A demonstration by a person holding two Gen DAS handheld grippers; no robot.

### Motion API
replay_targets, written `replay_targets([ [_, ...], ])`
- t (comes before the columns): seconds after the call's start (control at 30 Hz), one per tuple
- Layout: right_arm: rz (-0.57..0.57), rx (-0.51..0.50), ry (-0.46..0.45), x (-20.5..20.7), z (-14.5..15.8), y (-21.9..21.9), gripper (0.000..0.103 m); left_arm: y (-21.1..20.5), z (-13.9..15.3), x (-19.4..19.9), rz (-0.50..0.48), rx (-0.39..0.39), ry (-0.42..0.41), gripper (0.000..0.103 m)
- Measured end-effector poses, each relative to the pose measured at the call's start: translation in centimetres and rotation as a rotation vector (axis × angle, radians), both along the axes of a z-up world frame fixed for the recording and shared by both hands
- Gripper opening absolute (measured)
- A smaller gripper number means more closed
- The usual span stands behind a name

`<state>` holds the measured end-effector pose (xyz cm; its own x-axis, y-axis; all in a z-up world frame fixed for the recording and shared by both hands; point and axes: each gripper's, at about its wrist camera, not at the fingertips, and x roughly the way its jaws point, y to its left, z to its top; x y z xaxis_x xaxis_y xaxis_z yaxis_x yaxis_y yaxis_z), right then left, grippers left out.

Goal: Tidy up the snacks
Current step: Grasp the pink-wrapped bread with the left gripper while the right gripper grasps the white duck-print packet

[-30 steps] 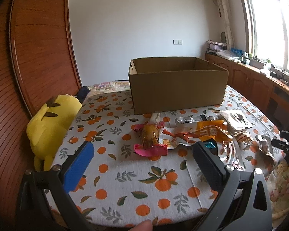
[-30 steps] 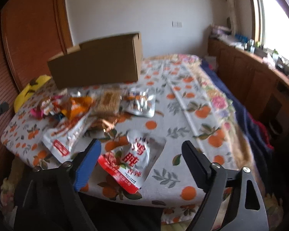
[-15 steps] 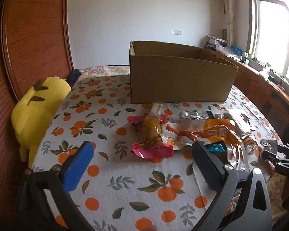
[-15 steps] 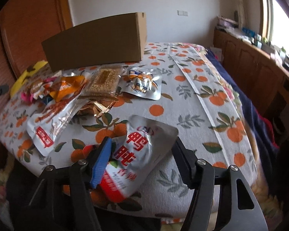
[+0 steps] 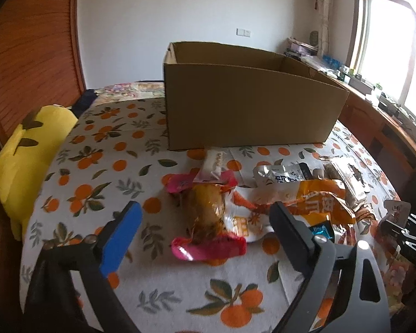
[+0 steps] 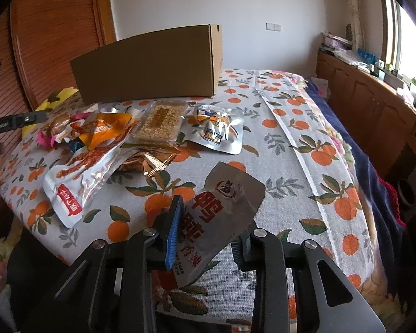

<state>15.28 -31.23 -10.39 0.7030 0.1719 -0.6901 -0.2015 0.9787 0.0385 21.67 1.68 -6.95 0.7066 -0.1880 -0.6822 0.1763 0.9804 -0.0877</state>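
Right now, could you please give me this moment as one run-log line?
right gripper: closing on silver pouch | left gripper: open, closing around pink-wrapped snack | cardboard box: beyond snacks

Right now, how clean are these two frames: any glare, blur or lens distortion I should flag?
Left wrist view: the window is blown out, the cardboard box edges bow from the fisheye, and the pink-ended snack is slightly soft. Right wrist view: dark corner vignetting, glare on the silver pouch, otherwise sharp.

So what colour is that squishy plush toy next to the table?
Yellow, with dark brown marks. The plush toy shows best in the left wrist view.
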Motion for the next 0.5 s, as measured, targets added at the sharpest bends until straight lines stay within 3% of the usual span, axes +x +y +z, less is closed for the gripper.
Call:
replay_targets([
  [0.13,0.012,-0.005,0.002,0.2,0.2,0.1,0.027,-0.1,-0.5,1.4,-0.011,0.01,0.036,0.078],
  [0.2,0.015,-0.007,0.001,0.4,0.4,0.1,0.026,-0.1,-0.7,2.0,-0.014,0.012,0.052,0.063],
  [0.27,0.017,-0.01,-0.002,0.4,0.5,0.2,0.026,0.5,-1.0,2.3,0.013,-0.004,0.064,0.055],
  [0.5,0.018,-0.008,-0.001,0.3,0.6,0.2,0.026,0.8,-2.1,2.3,0.005,-0.014,0.091,0.053],
])
